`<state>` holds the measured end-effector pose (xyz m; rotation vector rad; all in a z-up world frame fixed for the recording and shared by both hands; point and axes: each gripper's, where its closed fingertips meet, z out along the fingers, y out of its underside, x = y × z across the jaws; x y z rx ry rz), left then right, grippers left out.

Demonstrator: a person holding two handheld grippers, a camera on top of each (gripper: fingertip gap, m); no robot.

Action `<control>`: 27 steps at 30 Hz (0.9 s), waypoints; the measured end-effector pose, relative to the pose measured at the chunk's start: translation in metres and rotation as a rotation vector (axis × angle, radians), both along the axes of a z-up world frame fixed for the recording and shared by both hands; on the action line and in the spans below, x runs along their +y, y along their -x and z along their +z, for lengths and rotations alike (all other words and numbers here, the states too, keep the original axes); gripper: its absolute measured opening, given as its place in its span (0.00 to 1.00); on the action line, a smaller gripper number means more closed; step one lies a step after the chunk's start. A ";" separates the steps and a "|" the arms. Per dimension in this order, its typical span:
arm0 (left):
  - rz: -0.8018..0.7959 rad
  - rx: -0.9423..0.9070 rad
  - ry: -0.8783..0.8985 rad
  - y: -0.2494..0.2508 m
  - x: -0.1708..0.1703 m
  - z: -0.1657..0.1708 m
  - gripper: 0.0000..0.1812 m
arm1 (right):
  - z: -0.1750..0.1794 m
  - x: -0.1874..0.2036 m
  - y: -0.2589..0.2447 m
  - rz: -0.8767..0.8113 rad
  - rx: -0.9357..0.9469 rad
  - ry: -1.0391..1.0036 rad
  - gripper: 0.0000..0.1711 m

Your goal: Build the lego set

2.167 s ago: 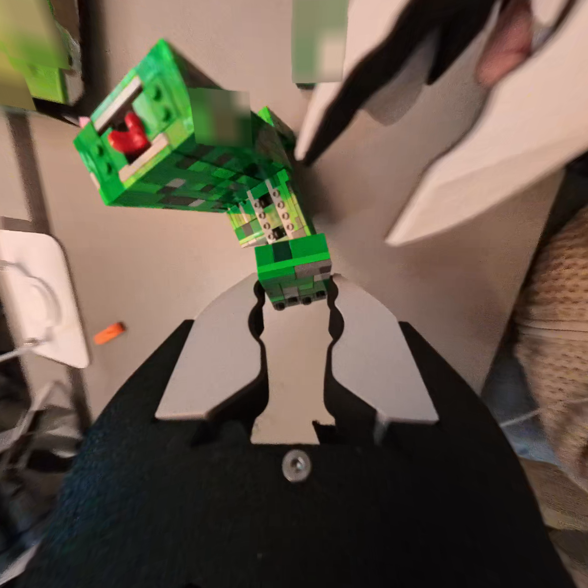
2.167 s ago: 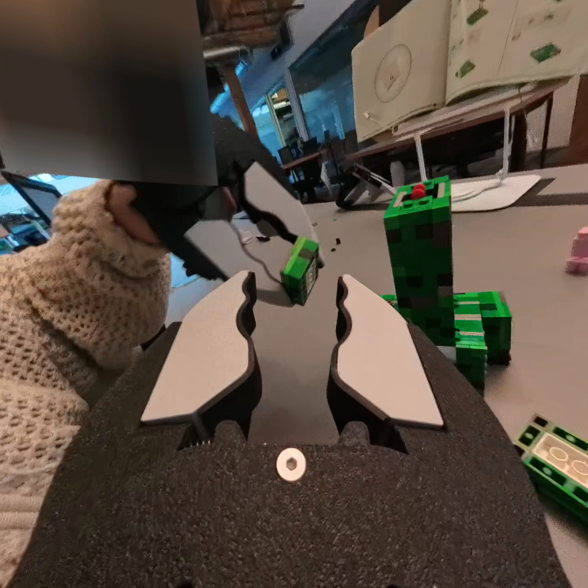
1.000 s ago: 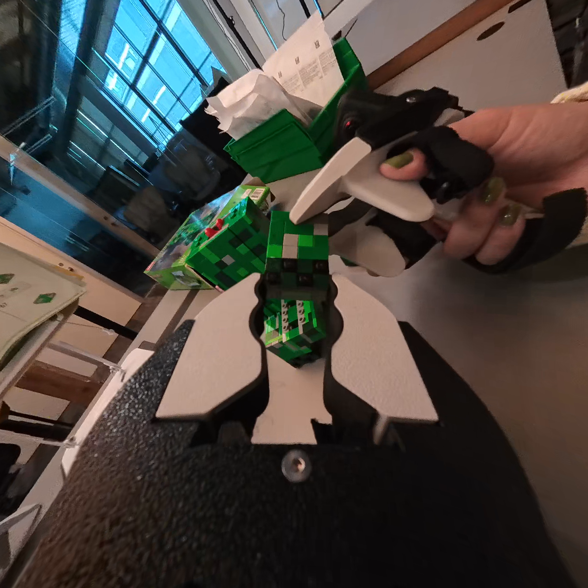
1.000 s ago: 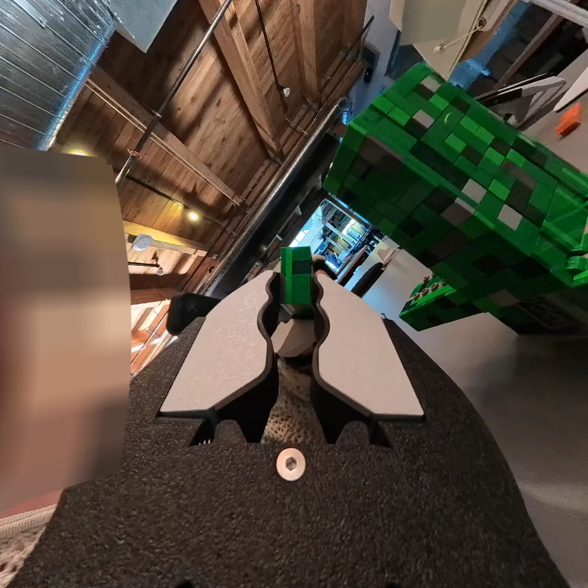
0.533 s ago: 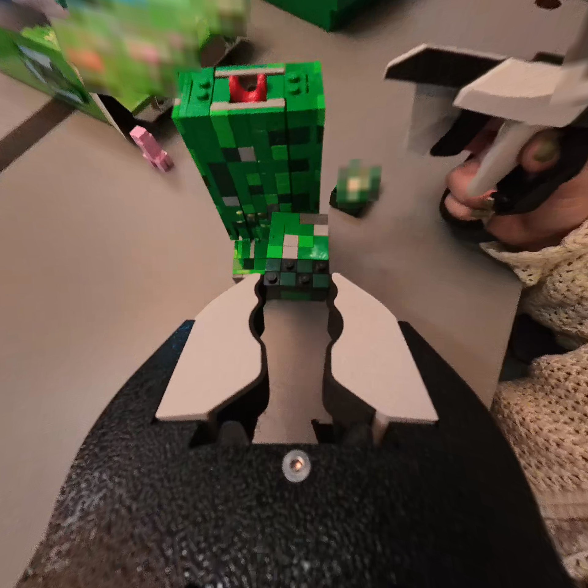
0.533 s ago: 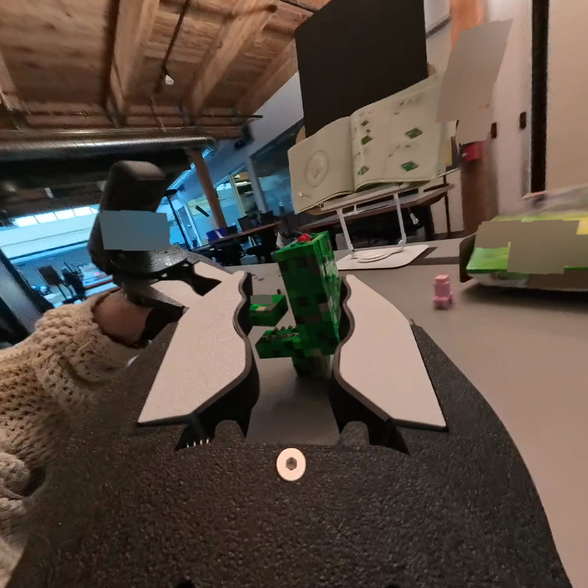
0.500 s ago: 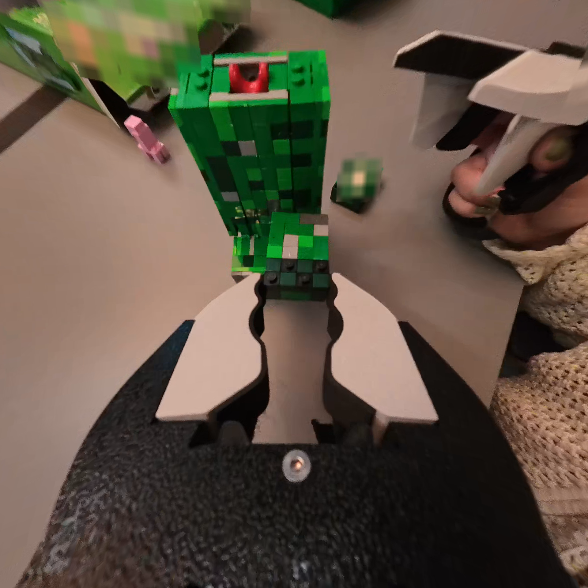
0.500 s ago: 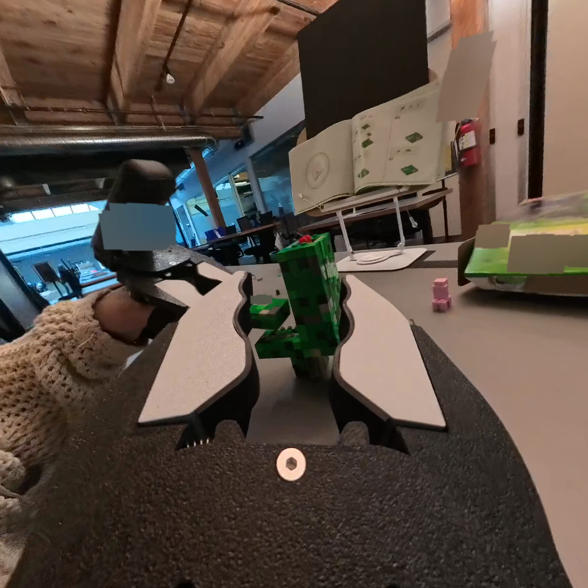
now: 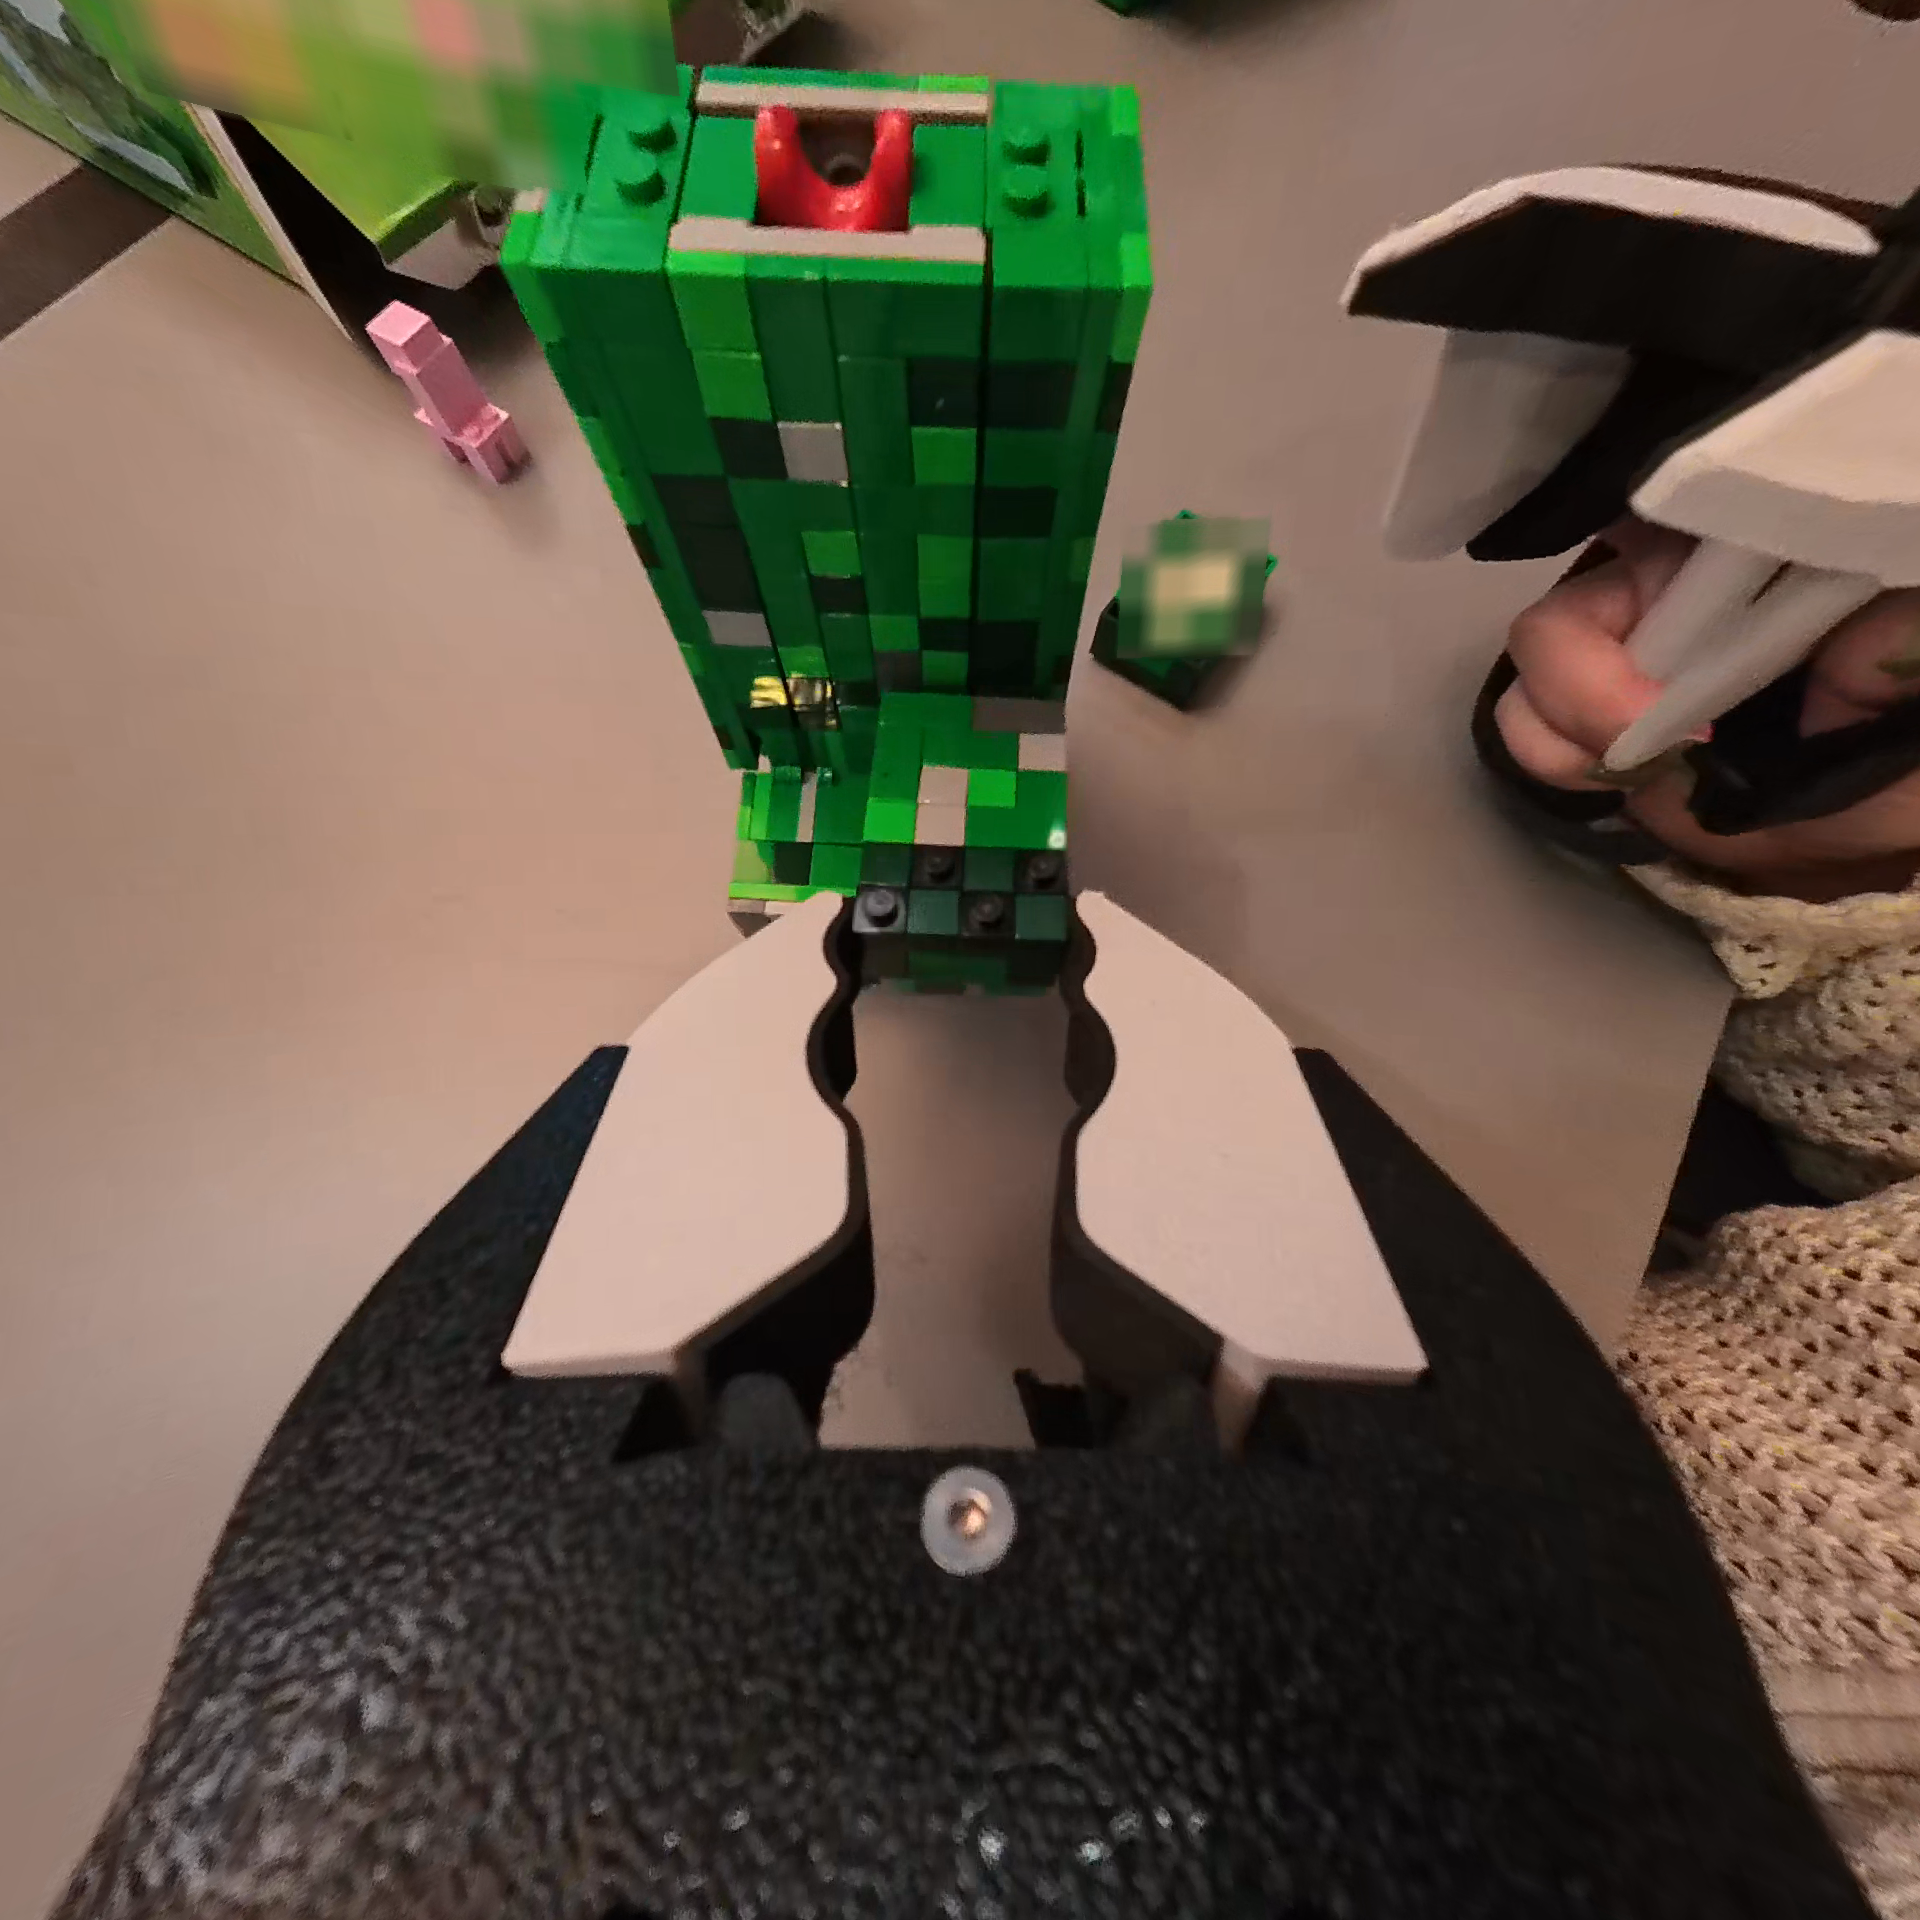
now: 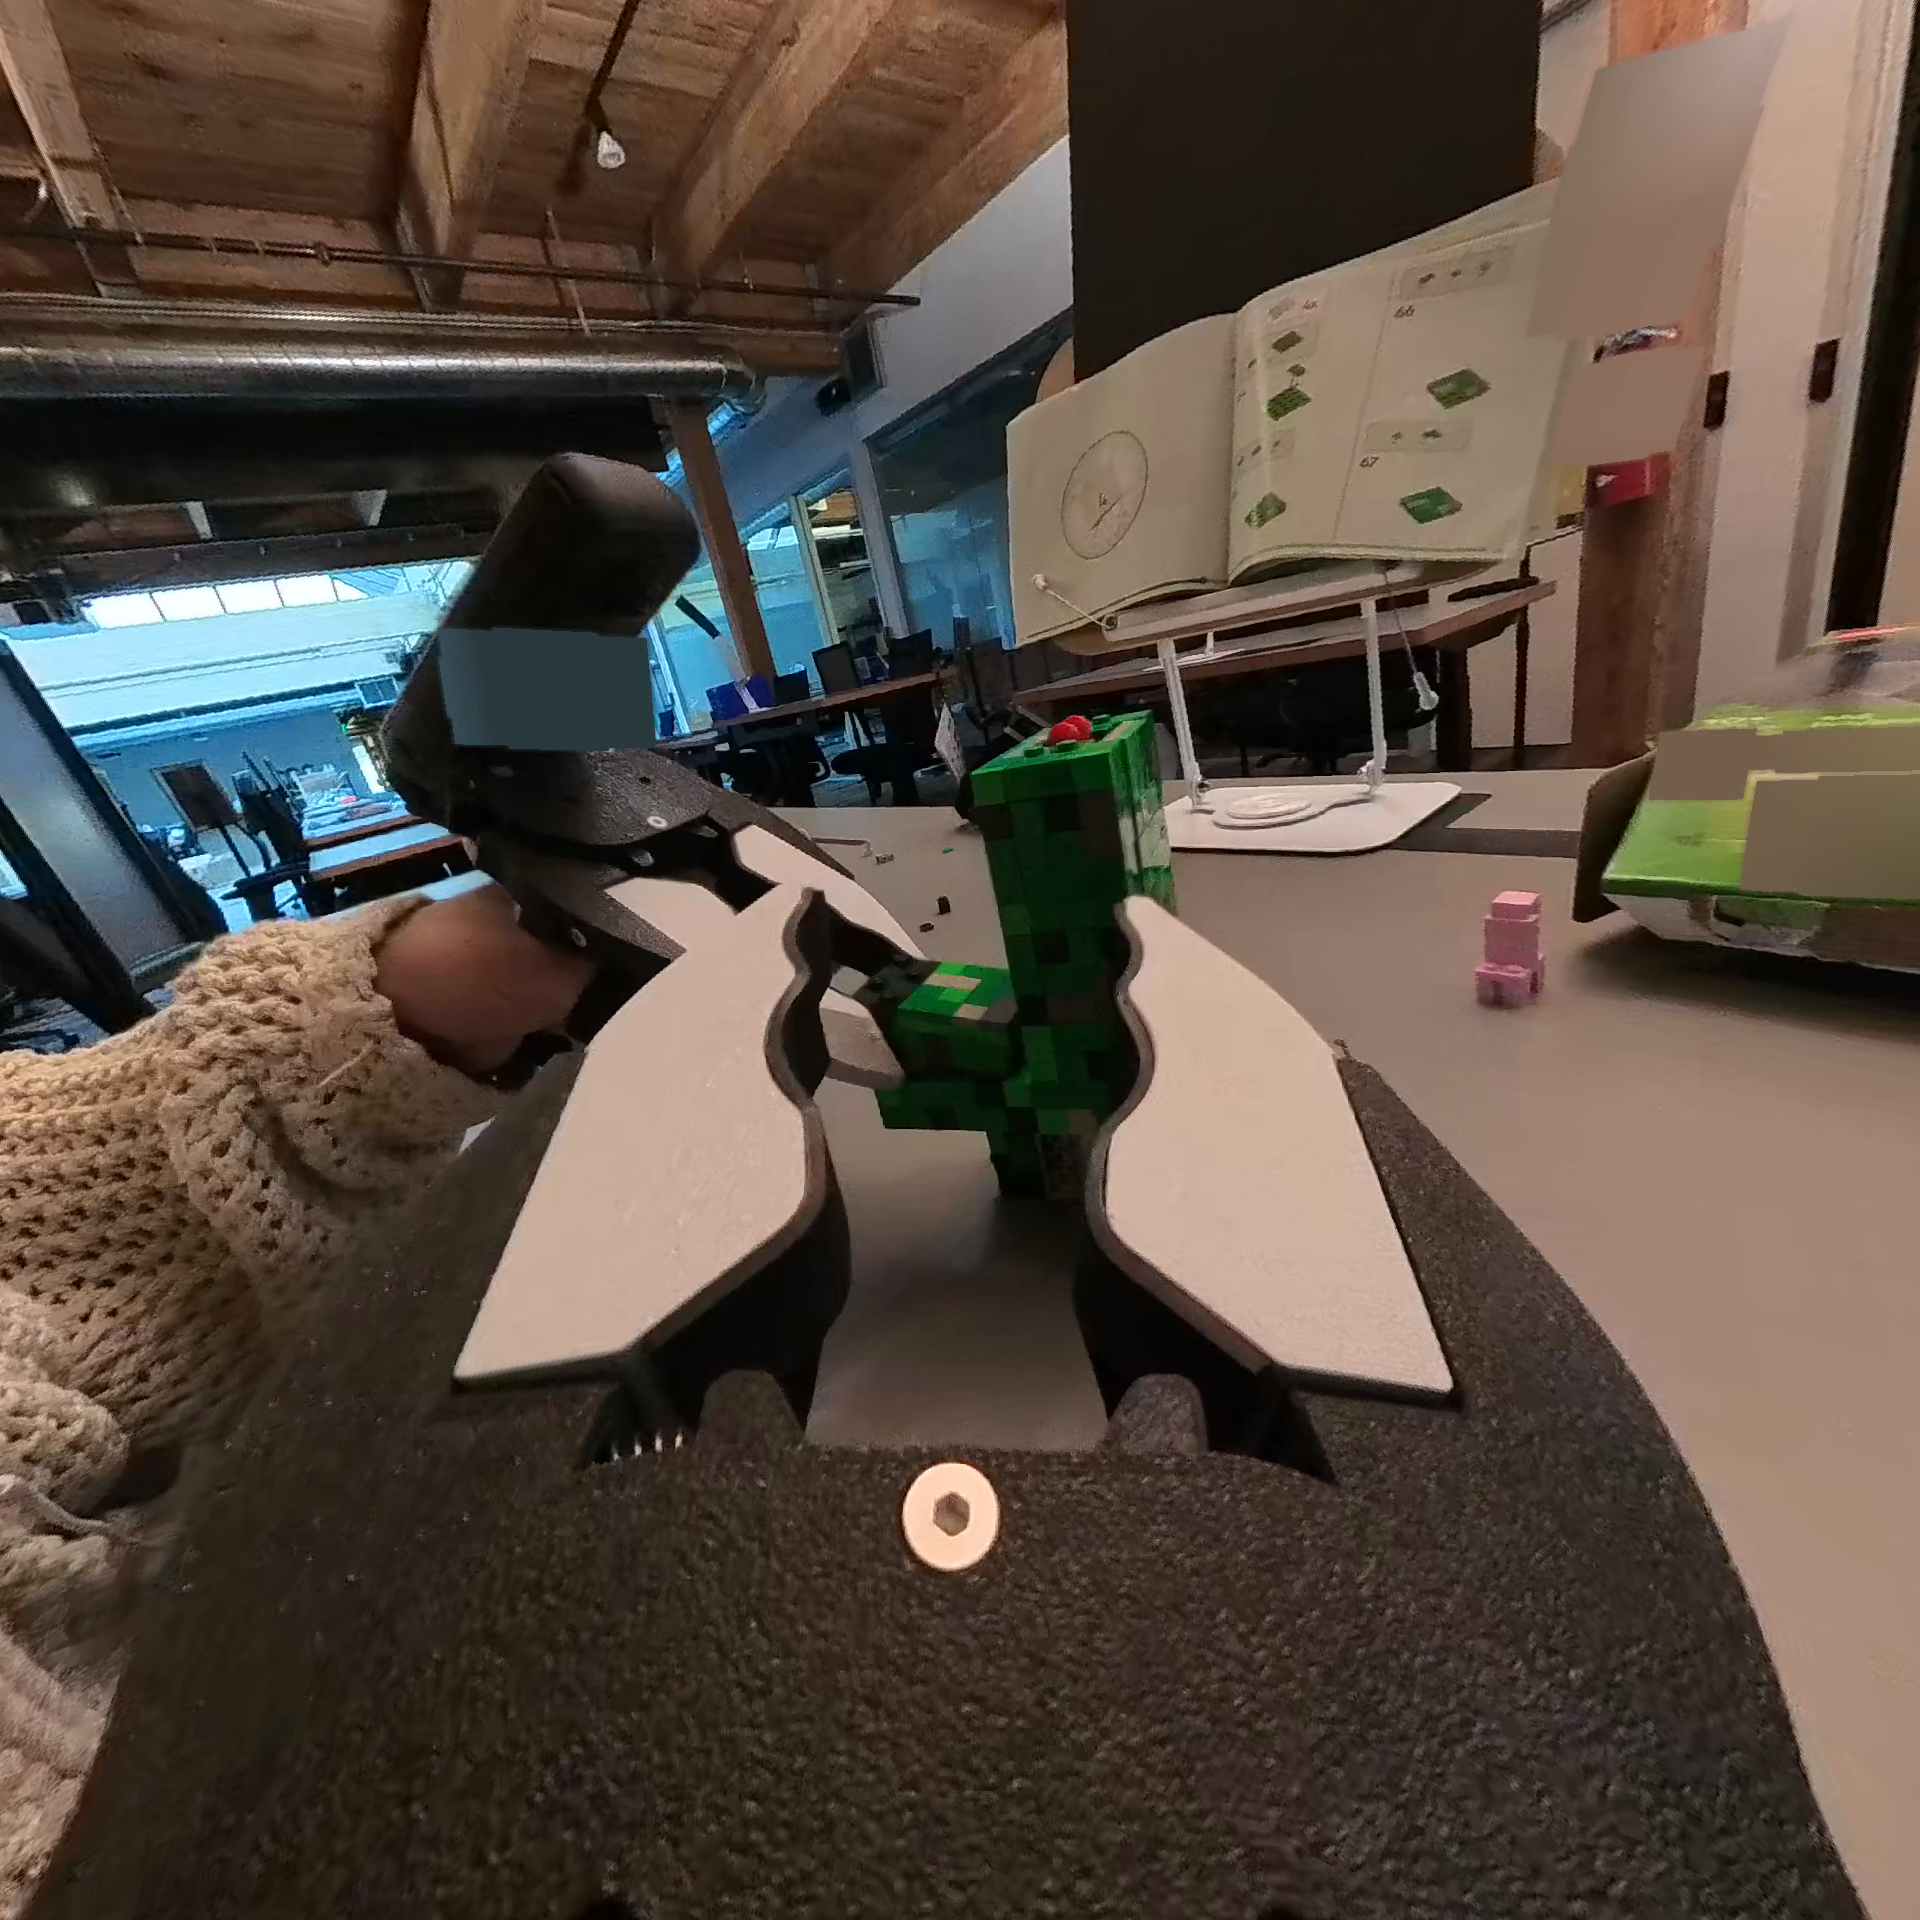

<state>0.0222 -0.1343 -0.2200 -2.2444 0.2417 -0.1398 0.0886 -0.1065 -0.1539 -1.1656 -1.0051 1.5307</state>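
Left tool (image 9: pixel 961 925) pinching foot block (image 9: pixel 961 940) at base of green figure (image 9: pixel 831 416), centre frame, standing on tabletop (image 9: pixel 260 831). My right tool (image 10: pixel 961 925) spread, empty, figure framed between its tips. Loose green piece (image 9: pixel 1184 623) right of figure, on tabletop. I'd keep left pinch firm, press straight, square to studs, so figure doesn't tip.

A: Ceiling construction?
B: Exposed timber beams (image 10: pixel 457 135) with a metal duct (image 10: pixel 364 369) beneath — one small lamp (image 10: pixel 608 145) mounted between joists.
A: Work surface?
B: Grey tabletop (image 10: pixel 1621 1132). A dark panel (image 10: pixel 1299 145) stands behind it.
A: Far end?
B: Glazed partitions (image 10: pixel 935 540), daylight, rows of desks and office chairs (image 10: pixel 831 675).
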 end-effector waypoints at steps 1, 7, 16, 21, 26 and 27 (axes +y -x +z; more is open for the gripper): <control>0.001 0.000 -0.002 0.000 0.001 0.000 0.20 | 0.000 -0.001 0.000 0.002 -0.003 -0.004 0.29; 0.007 0.013 -0.007 -0.001 0.002 -0.001 0.20 | -0.004 -0.005 0.003 0.024 -0.022 -0.007 0.29; 0.007 0.025 0.004 -0.003 0.002 -0.006 0.21 | -0.006 -0.009 0.006 0.042 -0.040 -0.014 0.28; 0.008 0.006 -0.006 -0.004 0.002 -0.004 0.23 | -0.007 -0.009 0.006 0.046 -0.045 -0.012 0.28; 0.012 0.021 0.001 -0.002 -0.006 -0.004 0.30 | -0.006 -0.008 0.005 0.043 -0.038 -0.013 0.28; 0.013 0.033 -0.009 -0.001 -0.009 -0.003 0.32 | -0.006 -0.009 0.005 0.043 -0.035 -0.015 0.28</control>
